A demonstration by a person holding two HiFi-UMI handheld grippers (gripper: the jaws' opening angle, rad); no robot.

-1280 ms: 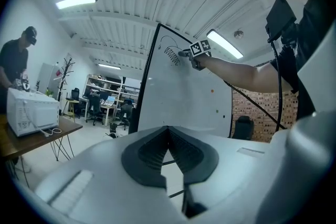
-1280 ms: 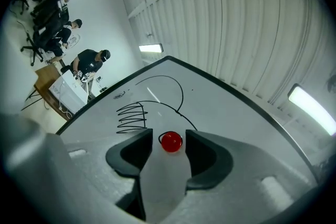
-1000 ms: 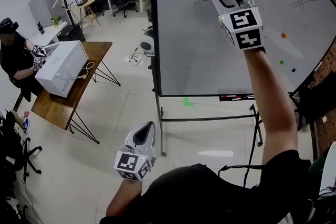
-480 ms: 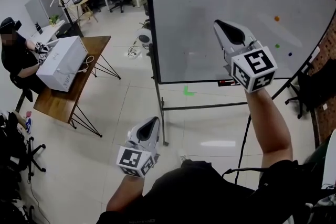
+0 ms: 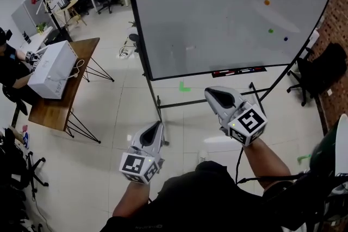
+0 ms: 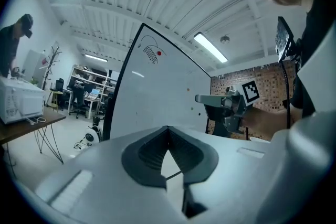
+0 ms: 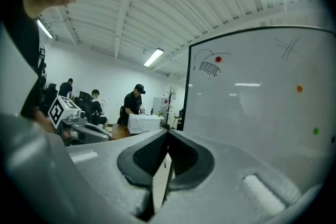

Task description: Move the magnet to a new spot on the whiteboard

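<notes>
While the small round red magnet (image 7: 218, 60) is sitting high on the white whiteboard (image 5: 217, 19), beside the black scribble (image 7: 209, 67), I am holding the right tool (image 5: 216, 96) and left tool (image 5: 153, 133) low, well apart from it, both closed on nothing; I am judging the placing finished.

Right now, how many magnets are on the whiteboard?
4. The red magnet sits by the scribble up top; the orange magnet, green magnet and blue magnet cluster toward the whiteboard's right side. More could hide beyond the frame.

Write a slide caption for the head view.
Left hand-held gripper and right hand-held gripper, both shut, before the whiteboard.
</notes>
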